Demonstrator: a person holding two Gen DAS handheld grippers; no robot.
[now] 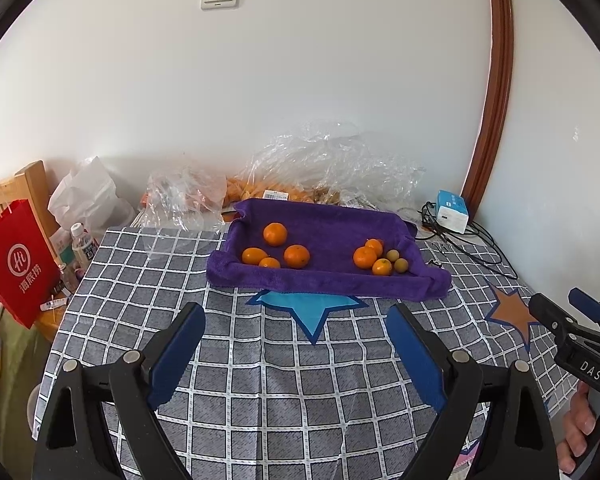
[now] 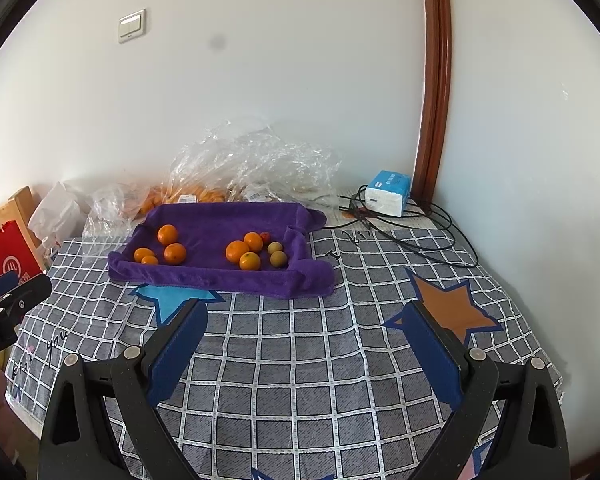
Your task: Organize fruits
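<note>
Both hand-held grippers hover over the near part of the desk (image 1: 300, 380), the left hand-held gripper (image 1: 296, 316) and the right hand-held gripper (image 2: 308, 316) each spread wide with nothing between the pads. Farther back lies a purple towel (image 1: 332, 224) holding two clusters: four oranges (image 1: 275, 234) on the left, three oranges (image 2: 238, 251) with small greenish fruits (image 2: 278, 259) on the right.

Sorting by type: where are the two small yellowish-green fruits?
In both views, the two yellowish-green fruits sit at the purple towel's right end, beside the right-hand cluster of oranges.
</note>
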